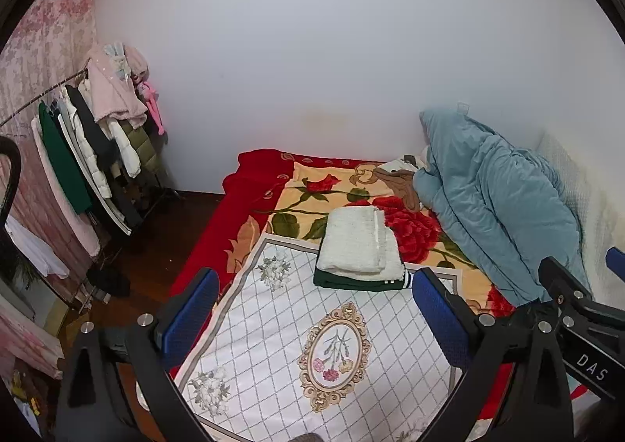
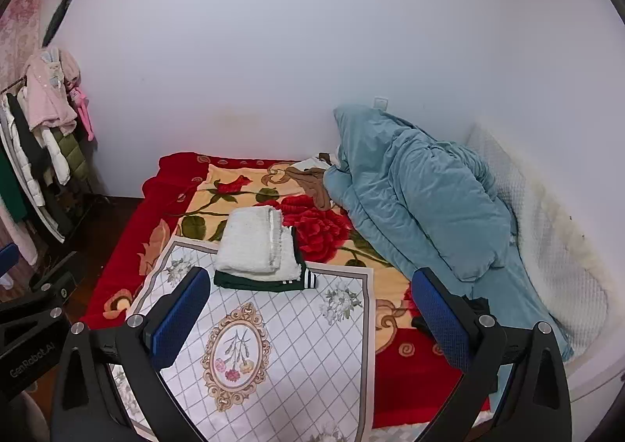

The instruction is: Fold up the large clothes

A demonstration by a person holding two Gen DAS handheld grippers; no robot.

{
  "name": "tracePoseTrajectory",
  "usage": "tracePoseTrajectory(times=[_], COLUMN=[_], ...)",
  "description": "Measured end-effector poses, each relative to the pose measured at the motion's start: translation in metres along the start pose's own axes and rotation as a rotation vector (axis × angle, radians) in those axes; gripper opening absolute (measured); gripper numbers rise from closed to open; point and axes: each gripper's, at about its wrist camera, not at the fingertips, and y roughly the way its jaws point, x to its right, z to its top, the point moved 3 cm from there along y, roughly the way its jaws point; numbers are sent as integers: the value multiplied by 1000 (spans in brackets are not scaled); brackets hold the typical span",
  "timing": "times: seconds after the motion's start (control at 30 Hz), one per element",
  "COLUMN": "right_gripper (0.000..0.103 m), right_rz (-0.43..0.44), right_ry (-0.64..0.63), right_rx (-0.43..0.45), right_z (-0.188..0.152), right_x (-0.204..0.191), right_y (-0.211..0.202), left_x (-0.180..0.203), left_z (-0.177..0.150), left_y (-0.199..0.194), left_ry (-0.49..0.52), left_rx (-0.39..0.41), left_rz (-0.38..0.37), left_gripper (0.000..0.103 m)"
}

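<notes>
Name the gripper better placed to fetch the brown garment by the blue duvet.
Right, probably. The brown garment lies toward the bed's right side beside the duvet; both the right gripper and left gripper are open, empty.

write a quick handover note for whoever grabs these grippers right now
Left gripper: open, empty, above the white sheet.
Right gripper: open, empty, over the same sheet.
Folded stack: white garment on top of a dark green one, at the sheet's far edge on the bed.
Done: those two look folded.
Left: a brown item lies loose by the blue duvet; it may be next. Clothes also hang on the rack.
</notes>
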Motion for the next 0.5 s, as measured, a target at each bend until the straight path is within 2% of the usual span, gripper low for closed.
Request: tracePoseTrajectory(times=[0.5], right_gripper=[103], right_rz=[10], right_ry=[-3], right_rx=[-18], right_z=[2], right_x=[8], right_y=[10], left_x=[2], left_z=[4], left_y=[-4], left_ry=[7], left_rx=[-7], left_rz=[-11], left_gripper=[101])
